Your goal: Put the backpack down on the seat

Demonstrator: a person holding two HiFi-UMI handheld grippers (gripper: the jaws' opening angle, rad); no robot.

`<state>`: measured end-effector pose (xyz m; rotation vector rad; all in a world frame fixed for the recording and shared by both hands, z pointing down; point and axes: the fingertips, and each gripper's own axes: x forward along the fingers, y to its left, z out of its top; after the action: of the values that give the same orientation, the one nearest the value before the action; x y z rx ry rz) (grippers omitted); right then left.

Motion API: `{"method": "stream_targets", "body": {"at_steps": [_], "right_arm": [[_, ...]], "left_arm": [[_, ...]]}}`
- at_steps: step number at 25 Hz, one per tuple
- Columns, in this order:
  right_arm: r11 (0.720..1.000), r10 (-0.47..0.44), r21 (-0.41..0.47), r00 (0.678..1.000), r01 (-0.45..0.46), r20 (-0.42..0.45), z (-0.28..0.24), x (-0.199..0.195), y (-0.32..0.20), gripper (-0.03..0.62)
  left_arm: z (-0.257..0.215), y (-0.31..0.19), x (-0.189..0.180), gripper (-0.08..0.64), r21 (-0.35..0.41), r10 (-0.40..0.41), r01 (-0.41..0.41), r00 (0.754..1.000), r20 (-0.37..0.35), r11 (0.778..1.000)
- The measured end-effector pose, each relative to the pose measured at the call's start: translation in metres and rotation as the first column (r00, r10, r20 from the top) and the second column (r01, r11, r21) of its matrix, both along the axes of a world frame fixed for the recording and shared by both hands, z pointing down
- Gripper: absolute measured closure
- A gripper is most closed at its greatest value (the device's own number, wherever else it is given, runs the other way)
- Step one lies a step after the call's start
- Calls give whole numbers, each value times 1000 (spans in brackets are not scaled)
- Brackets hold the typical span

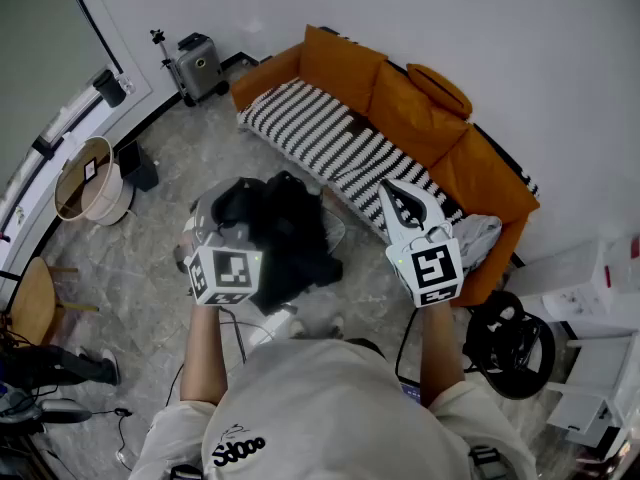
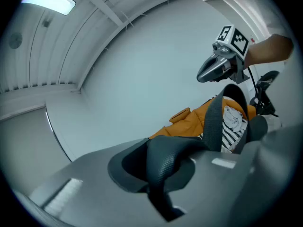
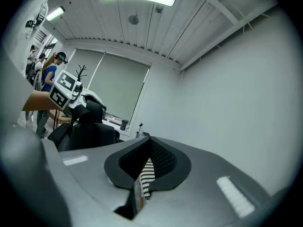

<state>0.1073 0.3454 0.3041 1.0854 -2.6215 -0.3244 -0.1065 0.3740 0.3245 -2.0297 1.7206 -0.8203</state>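
The backpack (image 1: 285,238) is hanging by a strap (image 2: 163,162) from the left hand-held gripper (image 1: 215,233), whose jaws are clamping that strap. Its bulk is hanging over the floor (image 1: 190,158), just before the front edge of the striped seat (image 1: 320,133); the long axis cannot be judged from above. The right hand-held gripper (image 1: 405,206) is hovering over the seat with its jaws together and nothing between them. The orange sofa (image 1: 400,98) is offering open room along the stripes. A grey cloth (image 1: 478,236) is occupying the near end. A suitcase (image 1: 197,66) is standing well apart.
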Motion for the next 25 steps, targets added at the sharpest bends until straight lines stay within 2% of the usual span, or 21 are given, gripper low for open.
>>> {"method": "stream_targets", "body": {"at_steps": [6, 12, 25], "right_arm": [[1000, 6, -12, 1000, -6, 8, 6, 11, -8, 592], [1000, -9, 2, 997, 9, 74, -2, 20, -19, 591], [999, -50, -10, 997, 50, 63, 9, 51, -43, 591]], "left_arm": [[0, -7, 4, 548, -9, -12, 12, 1000, 1, 1000], [0, -12, 6, 548, -17, -37, 37, 999, 16, 999], [4, -31, 20, 548, -21, -118, 118, 993, 5, 993]]}}
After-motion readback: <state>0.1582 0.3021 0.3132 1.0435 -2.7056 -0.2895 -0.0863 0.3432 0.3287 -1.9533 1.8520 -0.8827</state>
